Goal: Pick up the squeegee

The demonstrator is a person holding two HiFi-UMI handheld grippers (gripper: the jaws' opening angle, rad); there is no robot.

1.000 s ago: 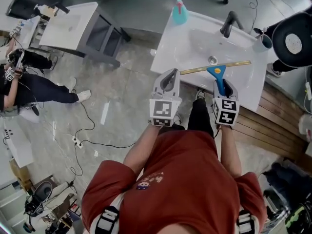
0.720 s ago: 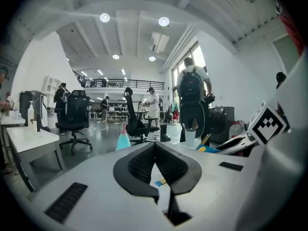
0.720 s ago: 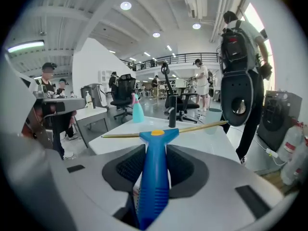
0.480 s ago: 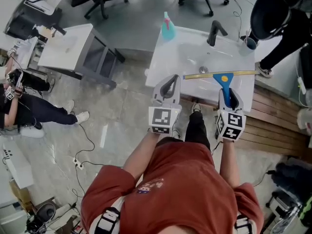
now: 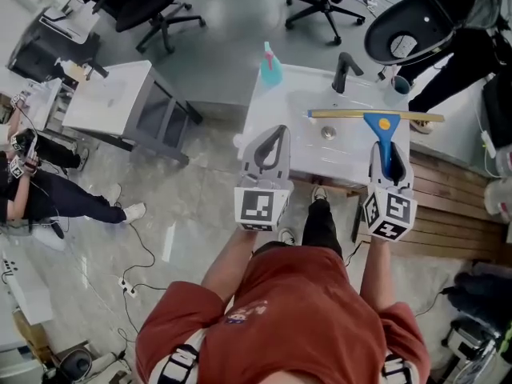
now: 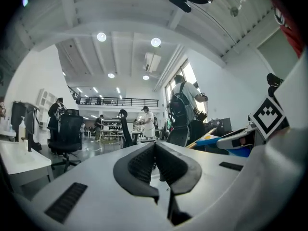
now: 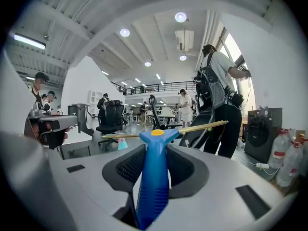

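The squeegee (image 5: 383, 130) has a blue handle and a long yellow blade. It hangs above the white sink (image 5: 276, 106) in the head view. My right gripper (image 5: 388, 154) is shut on the handle, blade pointing away from me. In the right gripper view the blue handle of the squeegee (image 7: 153, 177) runs up between the pads of my right gripper (image 7: 155, 150), and the blade lies crosswise ahead. My left gripper (image 5: 274, 134) hovers beside it over the sink's left front. In the left gripper view my left gripper (image 6: 155, 146) has its pads together with nothing between them.
A black faucet (image 5: 342, 70), a teal spray bottle (image 5: 270, 64) and a cup (image 5: 400, 83) stand at the sink's back. A white table (image 5: 108, 94) and office chairs (image 5: 152, 10) are to the left. A person (image 5: 472, 46) stands at the right by wooden decking (image 5: 456, 214).
Both grippers have risen. The squeegee has come up with the right gripper, away from the basin. The left gripper's jaws stay together.
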